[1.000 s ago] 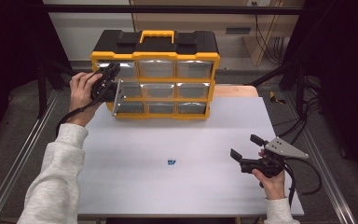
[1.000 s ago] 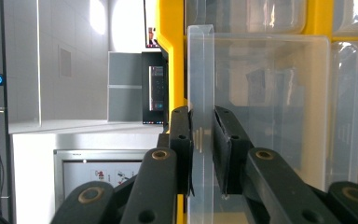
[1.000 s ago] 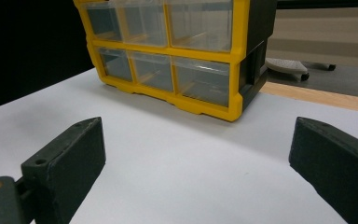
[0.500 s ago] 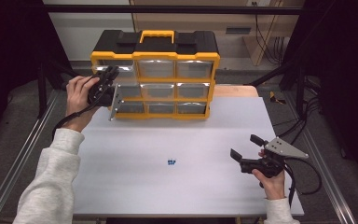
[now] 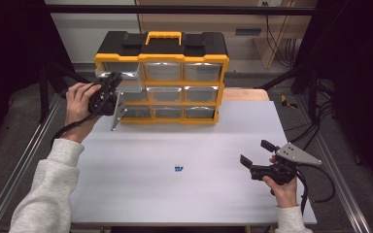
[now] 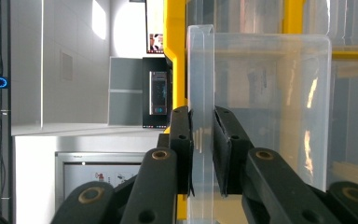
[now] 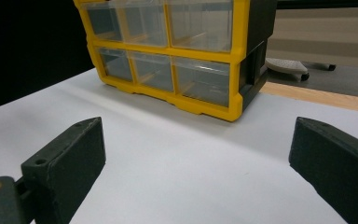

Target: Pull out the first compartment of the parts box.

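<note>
A yellow and black drawer cabinet (image 5: pixel 161 63) stands at the back of the white table (image 5: pixel 175 204). A clear drawer (image 5: pixel 118 110) sticks out of its left column, in the middle row. My left gripper (image 5: pixel 109 92) is shut on that drawer; in the left gripper view both pads (image 6: pixel 182 149) press on the drawer's clear front wall (image 6: pixel 201 84). My right gripper (image 5: pixel 255 153) rests open near the table's right front, held in a hand, with nothing between its fingers (image 7: pixel 70 163). It faces the cabinet (image 7: pixel 205 84).
A small blue object (image 5: pixel 178 169) lies on the table between the two hands. A wooden board (image 5: pixel 245 93) shows behind the cabinet at its right. Metal rails (image 5: pixel 19 165) run along both sides of the table.
My left hand has drifted a little left and toward the near side, drawing the clear drawer slightly farther out. The right gripper has stayed put.
</note>
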`<state>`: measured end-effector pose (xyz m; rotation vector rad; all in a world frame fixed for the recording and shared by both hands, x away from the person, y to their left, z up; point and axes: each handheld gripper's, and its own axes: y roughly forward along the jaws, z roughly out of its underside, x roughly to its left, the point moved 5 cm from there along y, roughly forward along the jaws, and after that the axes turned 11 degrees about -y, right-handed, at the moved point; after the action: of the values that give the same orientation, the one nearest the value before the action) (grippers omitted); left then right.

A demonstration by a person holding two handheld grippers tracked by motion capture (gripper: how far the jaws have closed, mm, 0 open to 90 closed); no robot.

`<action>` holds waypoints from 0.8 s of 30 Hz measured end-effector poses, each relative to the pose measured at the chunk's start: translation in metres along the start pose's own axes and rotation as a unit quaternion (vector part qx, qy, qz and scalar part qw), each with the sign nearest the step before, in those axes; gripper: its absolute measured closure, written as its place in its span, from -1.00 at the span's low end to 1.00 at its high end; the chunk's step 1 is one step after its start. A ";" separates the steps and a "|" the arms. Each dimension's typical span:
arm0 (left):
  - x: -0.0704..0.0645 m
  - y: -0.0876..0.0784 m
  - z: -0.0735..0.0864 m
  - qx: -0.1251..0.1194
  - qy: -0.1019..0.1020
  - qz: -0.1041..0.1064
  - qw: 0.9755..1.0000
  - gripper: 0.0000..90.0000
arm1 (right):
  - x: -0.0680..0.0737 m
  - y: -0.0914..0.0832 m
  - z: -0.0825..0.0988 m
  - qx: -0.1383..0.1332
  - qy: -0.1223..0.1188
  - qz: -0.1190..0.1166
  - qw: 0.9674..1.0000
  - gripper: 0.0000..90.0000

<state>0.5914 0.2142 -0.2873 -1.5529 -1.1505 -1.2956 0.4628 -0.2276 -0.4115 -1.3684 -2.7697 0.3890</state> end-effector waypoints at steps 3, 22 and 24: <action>-0.001 -0.002 -0.001 0.000 0.005 -0.001 1.000 0.75 | 0.000 0.000 0.000 -0.001 -0.001 0.000 1.000 -0.91; 0.000 -0.020 -0.007 -0.002 -0.001 0.000 1.000 0.75 | 0.000 -0.001 0.000 0.000 0.000 0.001 1.000 -0.91; 0.000 -0.022 -0.008 -0.002 0.002 -0.001 1.000 0.75 | 0.000 -0.001 0.000 0.000 0.000 0.001 1.000 -0.91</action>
<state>0.5681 0.2129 -0.2857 -1.5509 -1.1480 -1.3022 0.4625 -0.2281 -0.4110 -1.3715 -2.7682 0.3889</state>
